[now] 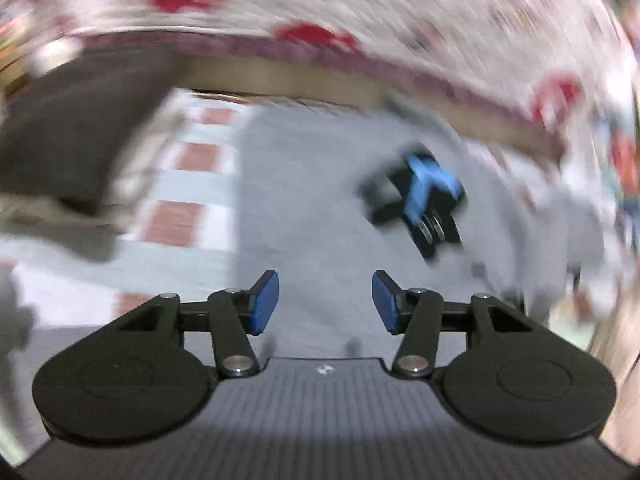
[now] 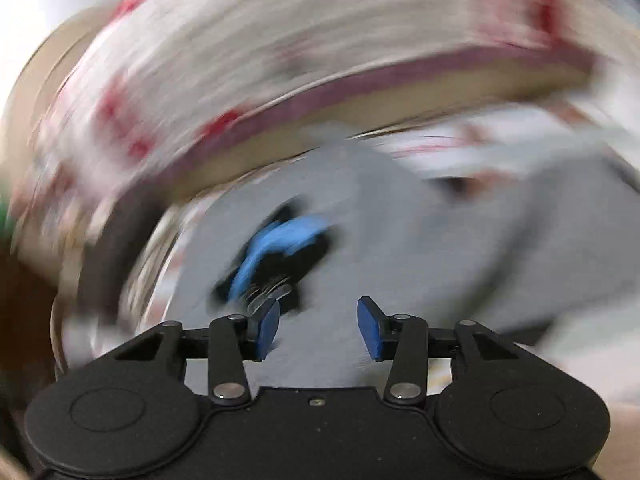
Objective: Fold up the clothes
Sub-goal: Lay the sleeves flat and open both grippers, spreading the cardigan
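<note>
Both views are smeared by motion blur. A grey garment [image 1: 312, 184] lies spread on a checked cloth, and in the right wrist view the same grey garment [image 2: 400, 248] fills the middle. My left gripper [image 1: 325, 302] hovers above it, open, with nothing between its blue pads. My right gripper [image 2: 318, 328] is also open and empty over the grey fabric. Each camera catches the other tool: the right gripper [image 1: 416, 204] appears ahead and to the right, and the left gripper [image 2: 276, 256] appears just beyond my right gripper's left finger.
A white bed cover with red flowers [image 1: 360, 8] and its purple-edged border [image 2: 400, 80] runs across the top of both views. A red-and-white checked cloth [image 1: 188, 184] lies under the garment. A dark shape [image 1: 80, 128] sits at the left.
</note>
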